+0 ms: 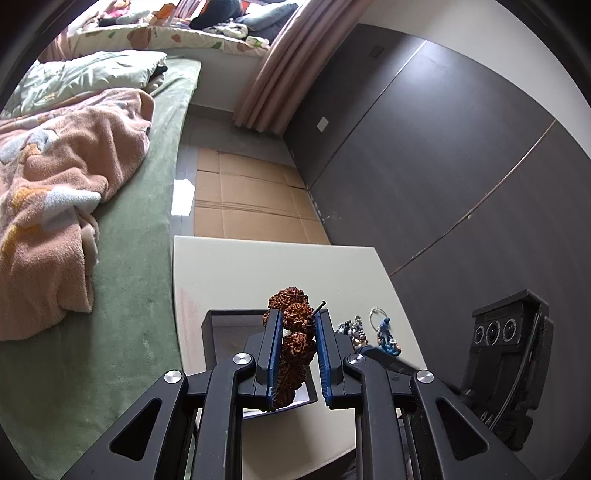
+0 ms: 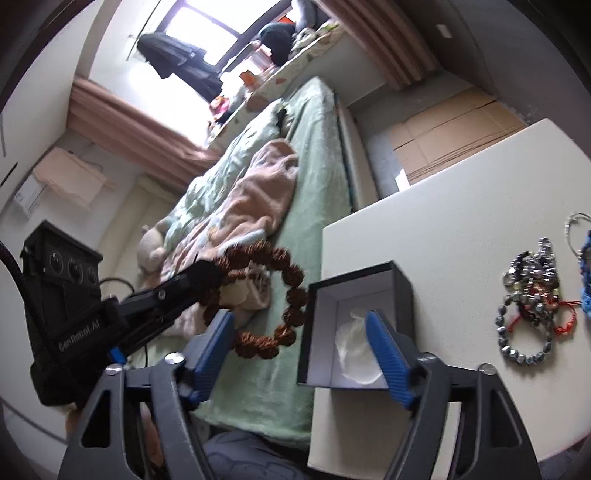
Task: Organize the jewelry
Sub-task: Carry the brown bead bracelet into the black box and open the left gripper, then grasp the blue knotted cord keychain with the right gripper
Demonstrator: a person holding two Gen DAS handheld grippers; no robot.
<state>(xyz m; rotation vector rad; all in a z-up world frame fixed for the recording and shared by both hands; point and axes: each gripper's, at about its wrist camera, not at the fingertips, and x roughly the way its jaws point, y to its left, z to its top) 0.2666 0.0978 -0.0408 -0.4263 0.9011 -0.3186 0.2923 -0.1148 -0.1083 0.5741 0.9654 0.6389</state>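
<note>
The left gripper (image 1: 295,325) grasps one knobbly brown bead bracelet (image 1: 291,343). The right gripper (image 2: 301,325) is released before one open box (image 2: 354,325). Several bracelets (image 2: 532,299) lie heaped on the tabletop (image 2: 461,206).

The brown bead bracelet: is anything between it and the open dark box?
Nothing visible blocks it. The brown knobbly bead bracelet, held by the left hand-held gripper, hangs beside the open dark box; only crumpled white paper lies inside.

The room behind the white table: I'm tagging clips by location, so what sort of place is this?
Most likely a home bedroom: a bed with a green sheet and a rumpled pink fleece blanket stands beside the table, and pink pleated curtains hang at a bright window.
</note>
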